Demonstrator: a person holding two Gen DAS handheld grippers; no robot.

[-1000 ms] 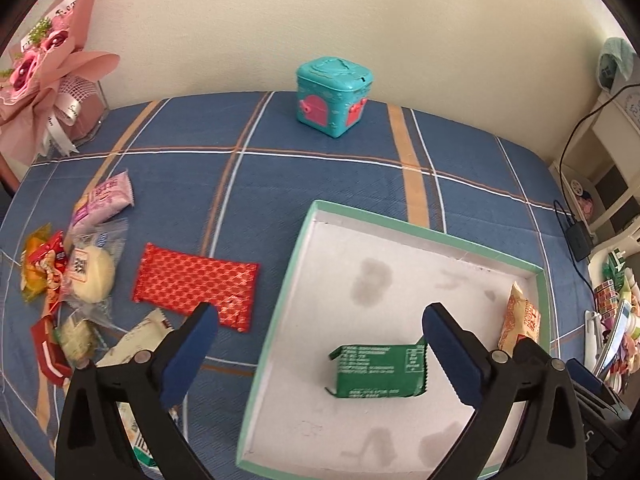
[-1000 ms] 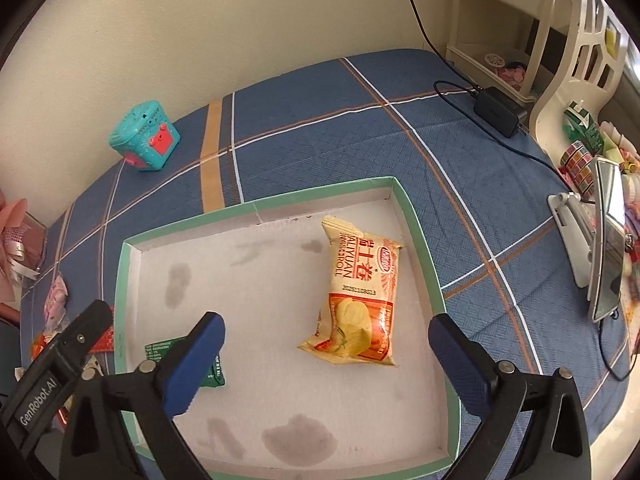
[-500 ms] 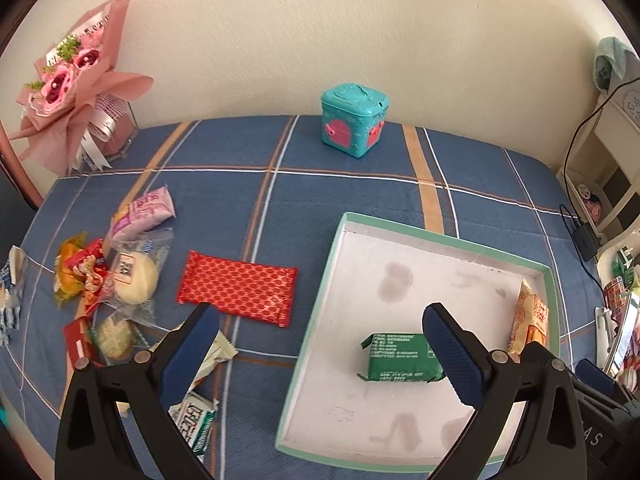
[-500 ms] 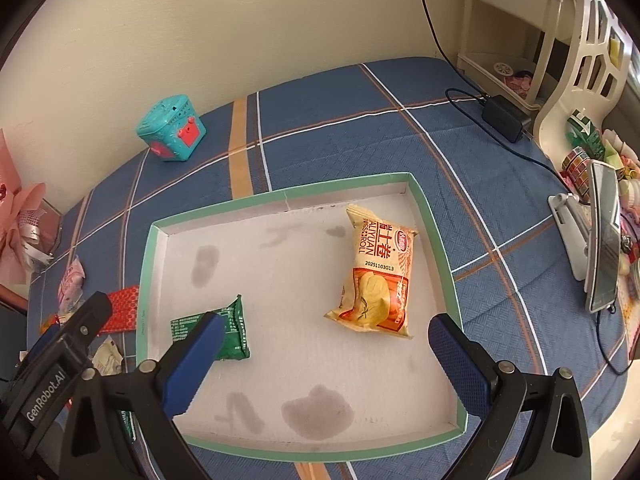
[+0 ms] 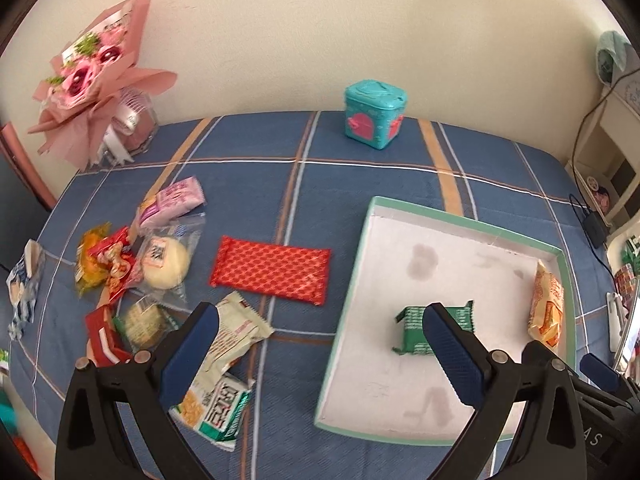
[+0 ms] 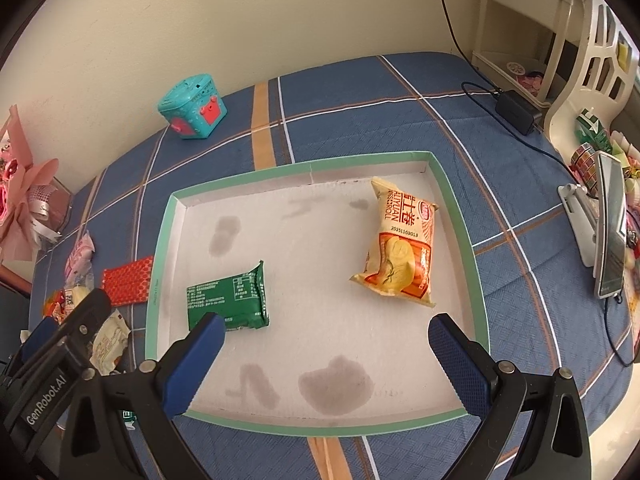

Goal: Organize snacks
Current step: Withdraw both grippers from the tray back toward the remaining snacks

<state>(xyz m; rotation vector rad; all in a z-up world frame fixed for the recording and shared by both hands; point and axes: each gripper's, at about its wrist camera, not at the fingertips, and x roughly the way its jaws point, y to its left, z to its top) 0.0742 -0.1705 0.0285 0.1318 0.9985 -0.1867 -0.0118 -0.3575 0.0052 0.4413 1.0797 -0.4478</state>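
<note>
A white tray with a green rim (image 6: 456, 216) (image 5: 360, 240) lies on the blue plaid table. In it are a green snack packet (image 6: 226, 300) (image 5: 414, 326) and an orange snack bag (image 6: 402, 248) (image 5: 546, 306). Left of the tray lie a red patterned packet (image 5: 272, 270) (image 6: 128, 280), a pink packet (image 5: 174, 202), a round bun in clear wrap (image 5: 166, 258), a cream packet (image 5: 236, 332) and several others. My left gripper (image 5: 320, 356) is open and empty, above the tray's left rim. My right gripper (image 6: 320, 364) is open and empty over the tray's near part.
A teal toy box (image 5: 374, 114) (image 6: 192, 106) stands by the back wall. A pink bouquet (image 5: 92, 88) is at the back left. A charger and cable (image 6: 516, 112), a phone on a stand (image 6: 608, 240) and a white shelf (image 6: 532, 20) are at the right.
Both grippers have pulled back and up from the tray, so more of the table shows. The left view has swung left toward the loose snacks. The green packet stays in the tray.
</note>
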